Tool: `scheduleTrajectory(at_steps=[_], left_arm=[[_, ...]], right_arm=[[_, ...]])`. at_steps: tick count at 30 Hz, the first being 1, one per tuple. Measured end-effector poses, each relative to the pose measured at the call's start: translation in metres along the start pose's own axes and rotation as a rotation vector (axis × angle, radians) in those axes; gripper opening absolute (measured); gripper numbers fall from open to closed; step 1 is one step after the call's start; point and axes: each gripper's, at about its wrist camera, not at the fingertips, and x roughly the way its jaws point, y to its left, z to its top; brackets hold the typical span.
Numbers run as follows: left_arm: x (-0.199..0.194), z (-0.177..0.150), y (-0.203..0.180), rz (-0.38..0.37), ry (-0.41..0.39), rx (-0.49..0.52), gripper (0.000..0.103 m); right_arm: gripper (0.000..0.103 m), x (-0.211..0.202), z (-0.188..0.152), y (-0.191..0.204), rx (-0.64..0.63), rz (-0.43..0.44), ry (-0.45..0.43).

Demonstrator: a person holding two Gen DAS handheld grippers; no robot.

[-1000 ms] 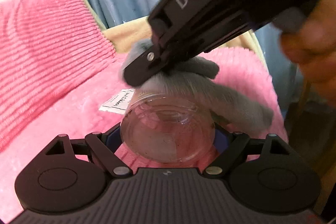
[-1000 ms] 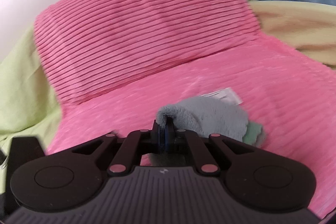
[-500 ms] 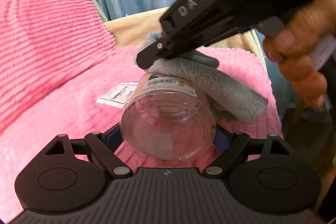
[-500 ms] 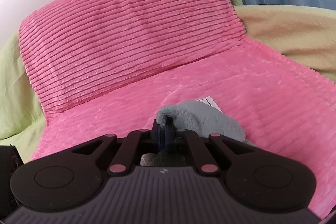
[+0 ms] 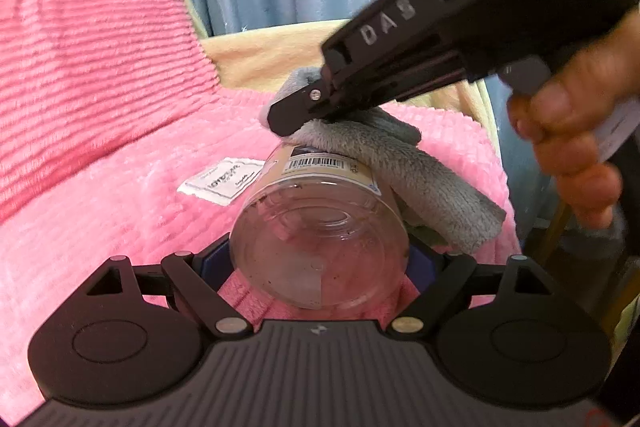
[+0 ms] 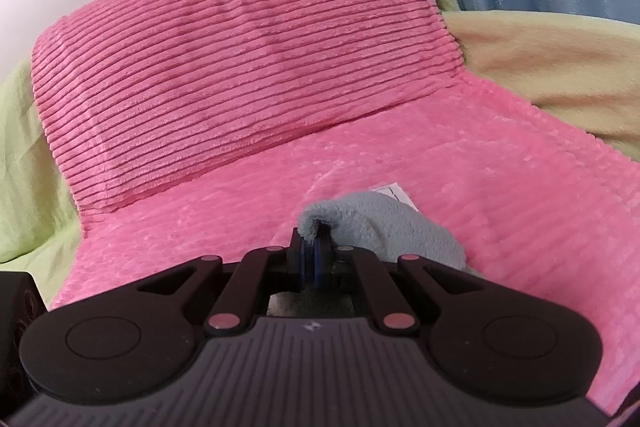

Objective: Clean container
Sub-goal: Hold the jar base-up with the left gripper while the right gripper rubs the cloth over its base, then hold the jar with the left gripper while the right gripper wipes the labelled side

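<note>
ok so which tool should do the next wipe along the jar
Right. The right tool already grips the grey cloth and presses it on the jar, whereas the left tool is clamped around the jar, steadying it.

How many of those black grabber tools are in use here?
2. The left hand-held gripper clamps the clear jar near the camera; the right hand-held gripper presses a grey cloth onto it from above.

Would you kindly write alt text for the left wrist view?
The left claw grips a clear jar lying on its side, while the right claw presses a grey cloth on its labelled side. Pink bedding lies beneath.
</note>
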Motion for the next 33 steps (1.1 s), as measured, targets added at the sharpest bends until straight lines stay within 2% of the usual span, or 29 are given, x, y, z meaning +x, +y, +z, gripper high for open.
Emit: scheduleTrajectory(at_steps=[6, 11, 15, 19, 22, 27, 29, 31, 33], left_arm=[[0.002, -0.001, -0.014, 0.051, 0.009, 0.121, 0.085], [0.003, -0.002, -0.024, 0.073, 0.006, 0.185, 0.085], [0.003, -0.001, -0.019, 0.056, 0.006, 0.132, 0.086], [0.0, -0.001, -0.001, -0.027, 0.0, -0.036, 0.087], [0.001, -0.001, 0.009, -0.076, -0.001, -0.113, 0.086], [0.0, 0.0, 0.003, -0.054, -0.003, -0.066, 0.085], [0.001, 0.0, -0.002, -0.033, -0.001, -0.02, 0.085], [0.002, -0.001, -0.007, -0.013, 0.002, 0.029, 0.085], [0.003, 0.0, -0.012, 0.0, 0.001, 0.065, 0.085]], right_arm=[[0.001, -0.005, -0.009, 0.012, -0.073, 0.055, 0.031], [0.001, 0.003, 0.009, -0.016, 0.019, -0.029, 0.012], [0.001, 0.003, 0.011, -0.018, 0.033, -0.037, 0.009], [0.001, 0.002, 0.01, -0.014, 0.024, -0.033, 0.011], [0.001, 0.001, 0.009, -0.011, 0.018, -0.029, 0.012], [0.002, 0.0, 0.007, -0.005, 0.003, -0.019, 0.018], [0.002, 0.003, 0.0, 0.012, -0.056, 0.026, 0.049], [0.002, 0.004, -0.002, 0.022, -0.121, 0.029, 0.062], [0.001, 0.008, 0.003, 0.016, -0.121, 0.02, 0.067]])
